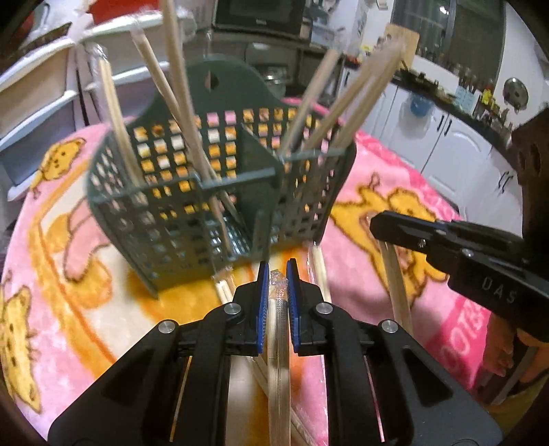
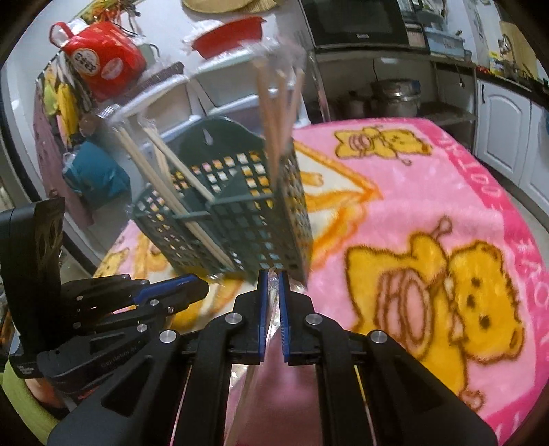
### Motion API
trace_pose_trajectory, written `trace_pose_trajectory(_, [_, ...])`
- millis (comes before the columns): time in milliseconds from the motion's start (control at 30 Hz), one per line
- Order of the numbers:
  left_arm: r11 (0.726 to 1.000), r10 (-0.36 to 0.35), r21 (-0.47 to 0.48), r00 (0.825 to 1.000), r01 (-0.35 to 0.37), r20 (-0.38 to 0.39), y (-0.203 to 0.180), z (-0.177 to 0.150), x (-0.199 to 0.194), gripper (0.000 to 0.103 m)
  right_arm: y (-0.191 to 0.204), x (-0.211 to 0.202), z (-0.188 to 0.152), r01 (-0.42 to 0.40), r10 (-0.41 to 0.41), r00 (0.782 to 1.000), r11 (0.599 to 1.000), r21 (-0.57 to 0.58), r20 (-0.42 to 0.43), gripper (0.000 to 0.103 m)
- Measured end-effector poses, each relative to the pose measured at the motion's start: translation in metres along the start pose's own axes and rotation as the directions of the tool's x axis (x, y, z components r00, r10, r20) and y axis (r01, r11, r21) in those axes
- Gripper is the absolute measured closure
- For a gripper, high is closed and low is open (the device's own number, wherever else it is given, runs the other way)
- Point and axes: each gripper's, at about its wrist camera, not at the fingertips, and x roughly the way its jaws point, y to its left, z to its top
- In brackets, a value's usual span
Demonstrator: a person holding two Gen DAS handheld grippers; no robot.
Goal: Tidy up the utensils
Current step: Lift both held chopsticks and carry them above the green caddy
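Observation:
A dark green slotted utensil basket (image 1: 219,192) stands on the pink blanket, with several wrapped chopstick pairs (image 1: 178,103) upright in its two compartments. It also shows in the right wrist view (image 2: 233,219). My left gripper (image 1: 277,278) is shut on a wrapped chopstick pair (image 1: 278,343) just in front of the basket. My right gripper (image 2: 273,278) is shut on a clear-wrapped chopstick pair (image 2: 272,295) by the basket's near right corner. The right gripper also appears in the left wrist view (image 1: 377,226), and the left gripper in the right wrist view (image 2: 202,288).
More wrapped chopsticks (image 1: 320,271) lie on the pink cartoon blanket (image 2: 446,212) in front of the basket. White drawers (image 1: 51,113), a red bag (image 2: 103,65), a microwave (image 2: 357,24) and white cabinets (image 1: 456,151) surround the table.

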Motion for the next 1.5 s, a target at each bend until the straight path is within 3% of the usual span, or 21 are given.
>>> trace_pose_trajectory(367, [0.999,0.008,-0.048,0.995,-0.003,0.099,0.012,0.011,-0.037,0.096,0.03,-0.028,0.013,-0.033,0.038,0.997,0.997,-0.074,0.068,0.097])
trace_pose_trajectory(800, [0.996,0.026,-0.094,0.976,-0.006,0.217,0.026,0.022,-0.082,0.096,0.056,-0.055,0.029,-0.057,0.077,0.988,0.988,-0.14,0.136,0.098])
trace_pose_trajectory(1500, [0.998,0.015,-0.057,0.944,0.004,0.329,0.025,0.044,-0.12,0.096,0.08,-0.083,0.052,-0.057,0.101,0.964,0.982,-0.179,0.246,0.098])
